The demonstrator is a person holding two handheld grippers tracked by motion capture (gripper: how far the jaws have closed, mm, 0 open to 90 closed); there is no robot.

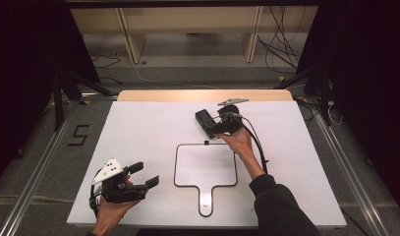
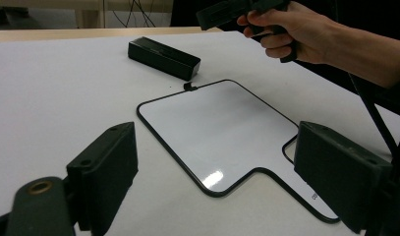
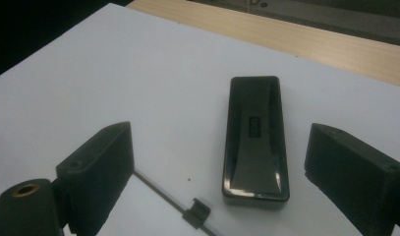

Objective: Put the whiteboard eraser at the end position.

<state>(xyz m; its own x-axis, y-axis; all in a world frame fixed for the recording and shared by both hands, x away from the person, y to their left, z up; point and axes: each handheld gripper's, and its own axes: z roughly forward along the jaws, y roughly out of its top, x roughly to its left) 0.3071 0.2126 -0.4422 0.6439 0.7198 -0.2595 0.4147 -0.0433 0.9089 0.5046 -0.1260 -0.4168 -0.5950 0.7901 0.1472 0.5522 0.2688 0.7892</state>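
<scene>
Right gripper (image 3: 214, 172) of mine hovers wide open over the black eraser (image 3: 256, 135); left gripper (image 2: 214, 177) gapes wide beside the small whiteboard (image 2: 222, 137).

Eraser (image 1: 206, 122) lies just behind whiteboard (image 1: 206, 164), both on table (image 1: 138, 128)

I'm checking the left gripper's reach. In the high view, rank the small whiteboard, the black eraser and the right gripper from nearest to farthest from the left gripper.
1. Small whiteboard, just to its right at table centre.
2. Black eraser, beyond the board's far edge.
3. Right gripper, over the eraser; almost level with it, marginally farther from the left gripper.
</scene>
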